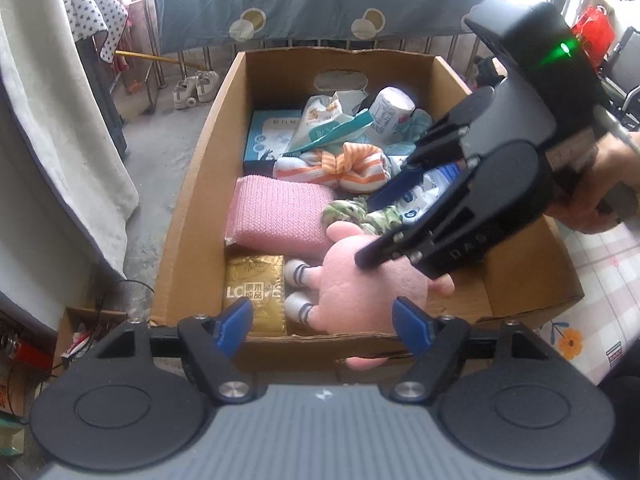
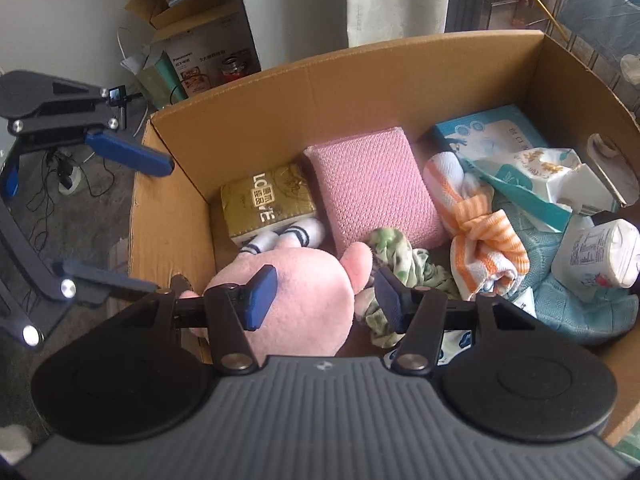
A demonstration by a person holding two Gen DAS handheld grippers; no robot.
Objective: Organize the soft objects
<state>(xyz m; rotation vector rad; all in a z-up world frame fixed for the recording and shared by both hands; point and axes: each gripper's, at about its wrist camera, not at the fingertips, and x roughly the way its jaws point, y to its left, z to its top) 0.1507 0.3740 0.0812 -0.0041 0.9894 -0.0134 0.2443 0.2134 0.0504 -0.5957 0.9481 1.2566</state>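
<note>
A pink plush toy (image 1: 360,284) with white striped feet lies in the near end of an open cardboard box (image 1: 192,208). My right gripper (image 2: 325,296) stands open astride the plush (image 2: 296,292); one pad lies against its body and the other is clear of it, over a green patterned scrunchie (image 2: 404,256). In the left wrist view the right gripper (image 1: 366,230) reaches in from the right. My left gripper (image 1: 324,322) hovers open over the box's near rim with nothing between its pads. A pink knitted pad (image 1: 276,216), a gold tissue pack (image 1: 254,292) and a knotted orange-striped cloth (image 1: 344,168) lie alongside.
Further back in the box are a blue tissue box (image 1: 268,136), a torn wipes packet (image 1: 320,120), a white bottle (image 2: 600,252) and a teal cloth (image 2: 580,308). A white curtain (image 1: 48,160) hangs at the left. Cables (image 2: 60,184) trail on the floor beside the box.
</note>
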